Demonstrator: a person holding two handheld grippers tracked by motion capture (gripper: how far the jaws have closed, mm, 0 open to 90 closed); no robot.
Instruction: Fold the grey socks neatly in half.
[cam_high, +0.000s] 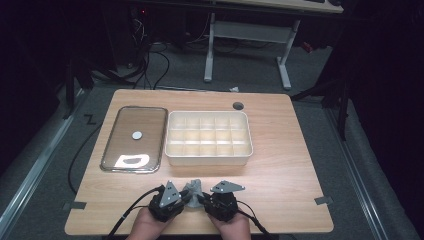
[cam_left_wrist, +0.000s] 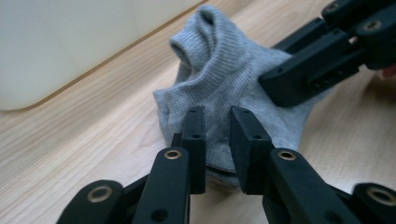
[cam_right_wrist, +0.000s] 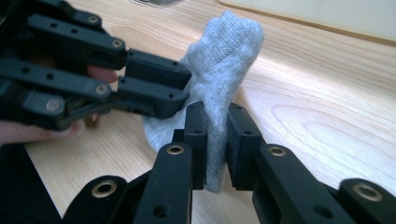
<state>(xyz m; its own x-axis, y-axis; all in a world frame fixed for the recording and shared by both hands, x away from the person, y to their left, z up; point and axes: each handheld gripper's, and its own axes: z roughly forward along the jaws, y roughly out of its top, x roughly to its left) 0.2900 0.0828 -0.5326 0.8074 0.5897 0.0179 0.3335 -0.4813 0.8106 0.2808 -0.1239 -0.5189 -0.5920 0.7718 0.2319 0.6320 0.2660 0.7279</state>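
Note:
A small grey sock (cam_high: 194, 187) lies bunched on the wooden table near its front edge, between both hand-held grippers. In the left gripper view the sock (cam_left_wrist: 224, 70) has its cuff standing up, and my left gripper (cam_left_wrist: 217, 123) is shut on its near edge. Farther off in that view, the right gripper (cam_left_wrist: 276, 85) pinches the sock's other side. In the right gripper view my right gripper (cam_right_wrist: 215, 121) is shut on an upright fold of the sock (cam_right_wrist: 226, 51), while the left gripper (cam_right_wrist: 180, 88) grips it from the left. In the high view the left gripper (cam_high: 186, 198) and the right gripper (cam_high: 202, 199) point toward each other.
A white box with several compartments (cam_high: 208, 158) stands at the middle of the table. Left of it lies a shallow metal-rimmed tray (cam_high: 106, 150) holding a small white disc (cam_high: 136, 134). A cable hole (cam_high: 238, 105) sits at the far edge. Bare wood lies to the right.

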